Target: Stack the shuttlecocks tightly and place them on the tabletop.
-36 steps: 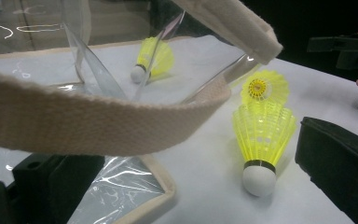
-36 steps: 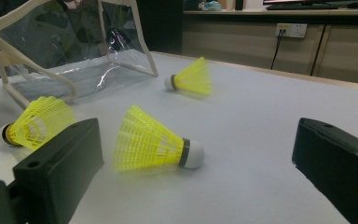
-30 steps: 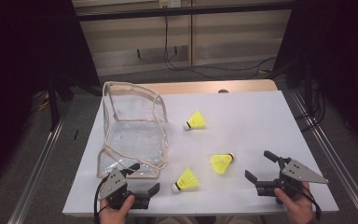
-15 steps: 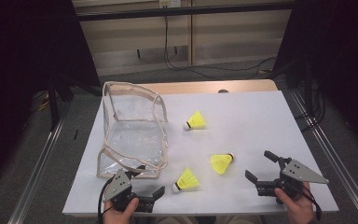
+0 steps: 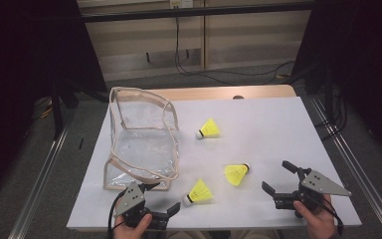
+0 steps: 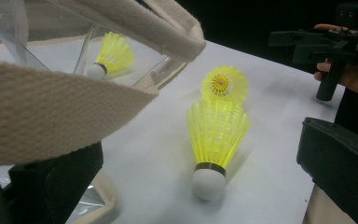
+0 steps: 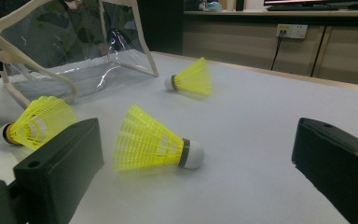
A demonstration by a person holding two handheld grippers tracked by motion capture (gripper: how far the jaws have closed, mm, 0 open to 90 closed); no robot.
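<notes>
Three yellow shuttlecocks lie on the white table top [image 5: 278, 124]: a far one [image 5: 209, 128], a middle one [image 5: 236, 173] and a near one [image 5: 199, 192]. A clear bag with beige trim [image 5: 139, 139] stands open at the left. My left gripper [image 5: 161, 199] is open at the bag's front corner, just left of the near shuttlecock [image 6: 216, 140], whose white cork points toward me between the jaws. The bag's beige strap [image 6: 51, 112] hangs over the left jaw. My right gripper [image 5: 278, 178] is open and faces the middle shuttlecock [image 7: 154, 140], which lies just beyond its jaws.
A hand holds the right gripper [image 6: 326, 44] across the table in the left gripper view. The wooden table edge [image 5: 219, 92] runs behind the white top. Metal rails [image 5: 358, 174] flank the table. Cables [image 5: 219, 69] lie on the floor behind it.
My left gripper has shifted a little to the right, closer to the near shuttlecock. The right gripper and the shuttlecocks have stayed in place.
</notes>
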